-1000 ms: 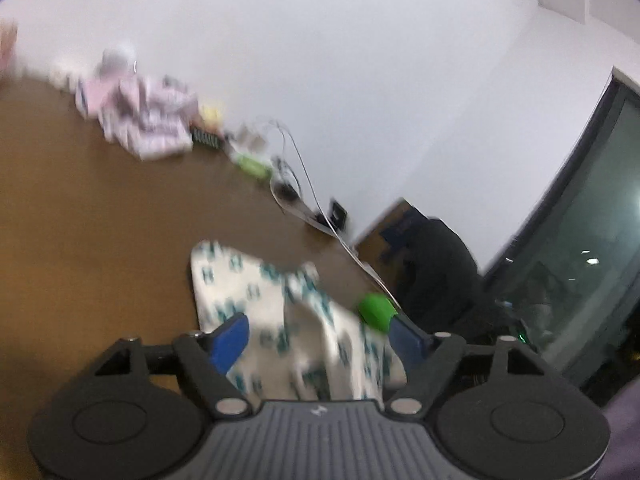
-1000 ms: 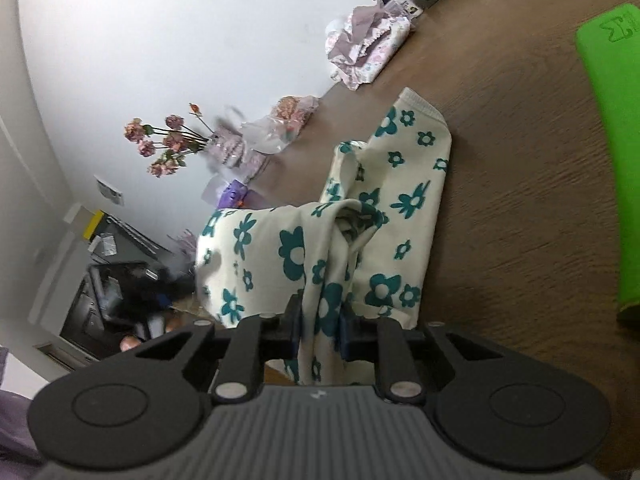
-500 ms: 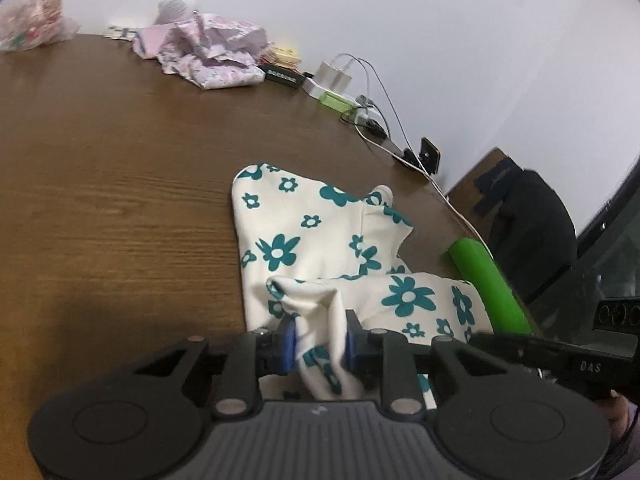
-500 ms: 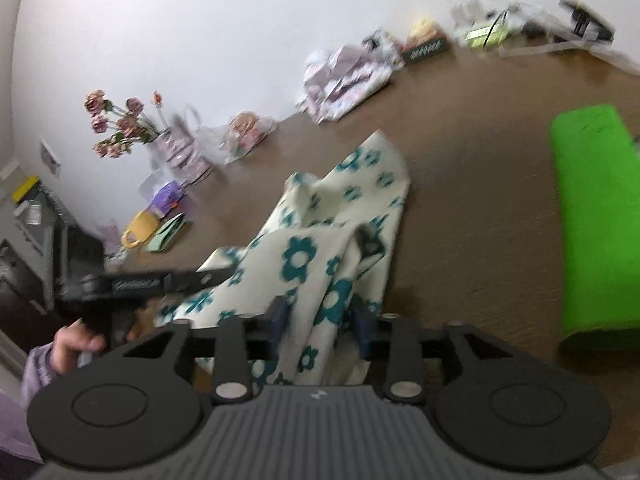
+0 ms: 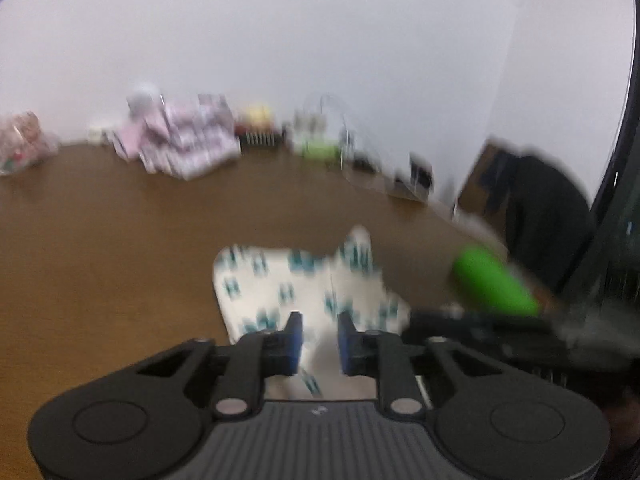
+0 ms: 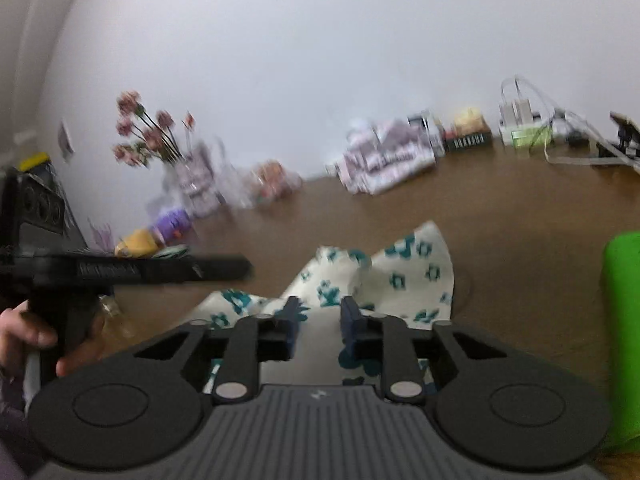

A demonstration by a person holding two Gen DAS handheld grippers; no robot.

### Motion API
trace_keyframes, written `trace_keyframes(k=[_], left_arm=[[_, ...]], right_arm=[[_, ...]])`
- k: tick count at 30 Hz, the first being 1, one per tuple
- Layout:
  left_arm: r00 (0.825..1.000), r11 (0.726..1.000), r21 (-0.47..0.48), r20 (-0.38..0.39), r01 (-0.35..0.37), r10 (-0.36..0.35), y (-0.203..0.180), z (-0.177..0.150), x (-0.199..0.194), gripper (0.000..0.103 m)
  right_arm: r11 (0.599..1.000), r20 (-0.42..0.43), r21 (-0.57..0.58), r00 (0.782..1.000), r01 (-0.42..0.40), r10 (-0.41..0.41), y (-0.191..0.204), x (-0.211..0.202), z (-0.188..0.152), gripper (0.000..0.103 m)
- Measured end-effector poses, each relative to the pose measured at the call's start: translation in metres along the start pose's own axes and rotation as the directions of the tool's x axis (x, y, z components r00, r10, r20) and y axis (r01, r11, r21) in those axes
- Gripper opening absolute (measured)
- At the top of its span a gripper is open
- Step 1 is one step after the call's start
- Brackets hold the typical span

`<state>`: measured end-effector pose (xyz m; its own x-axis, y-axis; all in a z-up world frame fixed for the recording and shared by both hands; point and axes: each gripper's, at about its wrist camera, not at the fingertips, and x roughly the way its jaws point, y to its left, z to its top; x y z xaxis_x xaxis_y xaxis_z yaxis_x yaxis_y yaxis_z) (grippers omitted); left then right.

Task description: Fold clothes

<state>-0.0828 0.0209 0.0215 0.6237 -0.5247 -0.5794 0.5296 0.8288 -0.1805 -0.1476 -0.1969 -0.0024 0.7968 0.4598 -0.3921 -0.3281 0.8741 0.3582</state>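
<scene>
A cream garment with teal flowers (image 5: 304, 280) lies partly spread on the brown table (image 5: 120, 240). Its near edge rises into both grippers. My left gripper (image 5: 319, 340) is shut on a fold of this cloth, which shows white between the blue pads. In the right wrist view the same garment (image 6: 408, 276) runs back under my right gripper (image 6: 319, 318), which is shut on its near edge. The right gripper's body (image 5: 480, 328) shows to the right in the left view. A hand (image 6: 24, 328) holds the left gripper's body (image 6: 120, 268). Both views are motion-blurred.
A green roll (image 5: 492, 284) lies right of the garment, also visible as the green roll (image 6: 624, 320). A pink patterned clothes pile (image 6: 384, 156), a vase of flowers (image 6: 152, 136), boxes and cables (image 6: 560, 132) line the wall. A dark chair (image 5: 548, 208) stands beyond the table's right edge.
The left gripper, open a second ago, closed on the garment's fold. Both grippers then pulled back and tilted up with the cloth held, leaving the garment lower in both views.
</scene>
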Motion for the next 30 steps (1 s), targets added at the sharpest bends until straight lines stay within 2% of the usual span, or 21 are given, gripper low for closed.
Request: trace_keyframes(k=[3,7,9,10,11,14,16,18,20,21,22,23,24,25,27,28,30], left_arm=[[1.000,1.000,0.001,-0.021,-0.022,0.022,0.004,-0.022,0.005,0.017],[1.000,0.999,-0.030,0.001,0.012,-0.012,0.014,-0.024,-0.011,0.017],[0.999,0.999,-0.029,0.025,0.024,-0.024,0.015,-0.019,-0.017,0.025],[0.999,0.999,-0.028,0.032,0.019,-0.019,0.016,-0.017,-0.017,0.034],[1.000,1.000,-0.024,0.027,0.002,-0.002,0.015,-0.016,-0.012,0.038],[0.999,0.999,0.009,-0.007,-0.052,0.052,0.012,-0.023,0.008,0.039],[0.999,0.999,0.002,0.001,-0.034,0.034,0.017,-0.024,0.005,0.039],[1.000,1.000,-0.010,0.010,-0.020,0.020,0.025,-0.020,-0.007,0.045],[1.000,1.000,-0.006,0.031,-0.005,0.005,0.031,-0.016,-0.022,0.059],[0.999,1.000,0.029,0.040,0.011,-0.012,0.029,-0.016,-0.030,0.063],[0.998,0.998,0.064,0.048,0.027,-0.030,0.027,-0.016,-0.039,0.071],[0.997,0.993,0.109,0.056,0.048,-0.054,0.023,-0.017,-0.046,0.075],[0.993,0.981,0.178,0.064,0.082,-0.095,0.017,-0.020,-0.053,0.076],[0.987,0.959,0.254,0.071,0.123,-0.145,0.010,-0.024,-0.060,0.077],[0.975,0.911,0.377,0.073,0.169,-0.211,-0.004,-0.033,-0.066,0.086],[0.972,0.888,0.426,0.072,0.174,-0.225,-0.010,-0.038,-0.067,0.087],[0.978,0.862,0.488,0.068,0.140,-0.197,-0.019,-0.045,-0.061,0.087]], right_arm=[[0.999,-0.063,-0.038,0.998,-0.008,0.005,0.000,0.008,-0.005,0.021],[0.998,-0.085,-0.048,0.996,-0.036,0.031,-0.001,0.001,-0.004,0.022],[0.996,-0.080,-0.072,0.996,-0.047,0.041,-0.002,-0.006,-0.002,0.022],[0.995,-0.078,-0.084,0.996,-0.052,0.045,-0.002,-0.010,-0.001,0.022],[0.994,-0.076,-0.097,0.996,-0.057,0.050,-0.003,-0.013,0.000,0.022],[0.988,-0.069,-0.133,0.996,-0.073,0.064,-0.004,-0.024,0.002,0.023],[0.984,-0.065,-0.158,0.995,-0.083,0.074,-0.004,-0.031,0.004,0.023],[0.979,-0.061,-0.182,0.995,-0.093,0.084,-0.005,-0.038,0.006,0.031],[0.973,-0.058,-0.206,0.994,-0.103,0.093,-0.006,-0.045,0.008,0.067],[0.970,-0.056,-0.218,0.994,-0.108,0.098,-0.006,-0.049,0.009,0.076],[0.967,-0.054,-0.230,0.993,-0.113,0.103,-0.007,-0.052,0.009,0.091],[0.941,-0.070,-0.307,0.989,-0.144,0.129,0.001,-0.058,0.006,0.096],[0.902,-0.092,-0.391,0.983,-0.180,0.157,0.010,-0.065,0.002,0.096],[0.858,-0.115,-0.473,0.979,-0.202,0.167,0.018,-0.070,-0.004,0.096],[0.806,-0.167,-0.548,0.973,-0.224,0.157,0.025,-0.068,-0.012,0.092],[0.796,-0.189,-0.560,0.971,-0.229,0.147,0.026,-0.064,-0.015,0.088],[0.782,-0.229,-0.576,0.965,-0.239,0.127,0.024,-0.056,-0.019,0.078]])
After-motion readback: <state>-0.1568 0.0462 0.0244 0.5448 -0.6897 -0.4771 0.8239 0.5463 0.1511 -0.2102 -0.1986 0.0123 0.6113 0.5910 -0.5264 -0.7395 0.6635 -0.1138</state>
